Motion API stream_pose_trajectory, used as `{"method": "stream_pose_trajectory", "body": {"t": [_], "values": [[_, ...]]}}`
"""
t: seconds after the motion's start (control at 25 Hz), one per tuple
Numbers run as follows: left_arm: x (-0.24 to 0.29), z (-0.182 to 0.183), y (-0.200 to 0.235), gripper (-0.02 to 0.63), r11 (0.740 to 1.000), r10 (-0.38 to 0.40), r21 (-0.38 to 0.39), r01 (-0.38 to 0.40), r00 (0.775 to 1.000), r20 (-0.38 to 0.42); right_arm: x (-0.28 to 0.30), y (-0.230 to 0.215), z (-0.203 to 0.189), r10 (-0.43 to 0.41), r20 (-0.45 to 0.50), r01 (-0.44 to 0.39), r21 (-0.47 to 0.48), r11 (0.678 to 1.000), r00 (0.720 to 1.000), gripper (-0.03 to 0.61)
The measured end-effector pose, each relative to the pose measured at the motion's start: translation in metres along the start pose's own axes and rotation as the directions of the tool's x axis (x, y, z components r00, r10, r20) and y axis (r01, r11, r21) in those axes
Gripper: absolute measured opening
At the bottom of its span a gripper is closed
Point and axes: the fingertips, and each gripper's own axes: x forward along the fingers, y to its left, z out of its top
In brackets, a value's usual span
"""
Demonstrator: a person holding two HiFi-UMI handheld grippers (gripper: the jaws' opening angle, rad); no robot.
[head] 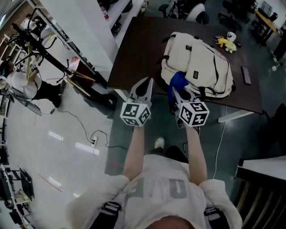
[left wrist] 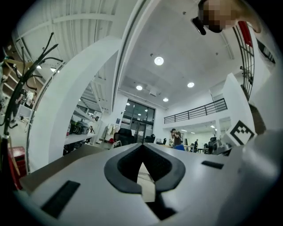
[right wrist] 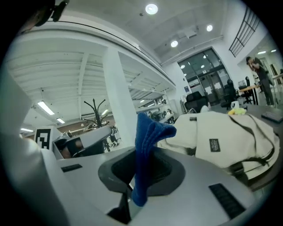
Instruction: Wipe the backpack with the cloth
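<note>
A cream backpack lies flat on the dark table; in the right gripper view it fills the right side. My right gripper is shut on a blue cloth, which stands up from between the jaws at the backpack's near edge. My left gripper hovers beside it to the left, over the table's front edge. Its jaws meet with nothing between them.
A yellow plush toy and a flat dark device lie on the table beyond and to the right of the backpack. A black stand and cables are on the floor at left. Office chairs stand behind the table.
</note>
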Motion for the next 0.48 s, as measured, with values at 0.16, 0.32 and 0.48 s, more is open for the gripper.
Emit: {"method": "stream_pose_trajectory", "body": {"t": [0.16, 0.32, 0.48], "values": [[0.025, -0.030, 0.010, 0.002, 1.000, -0.014, -0.015, 0.013, 0.998, -0.069, 0.050, -0.020, -0.024, 0.016, -0.105, -0.008, 0.073, 0.997, 0.994, 0.043], [0.040, -0.055, 0.016, 0.002, 0.999, -0.019, -0.034, 0.015, 0.993, -0.119, 0.080, -0.030, -0.048, 0.031, -0.181, -0.010, 0.118, 0.993, 0.983, 0.043], [0.049, -0.066, 0.023, 0.002, 0.999, -0.014, -0.043, 0.008, 0.991, -0.136, 0.098, -0.042, -0.059, 0.021, -0.215, 0.014, 0.160, 0.987, 0.976, 0.043]]}}
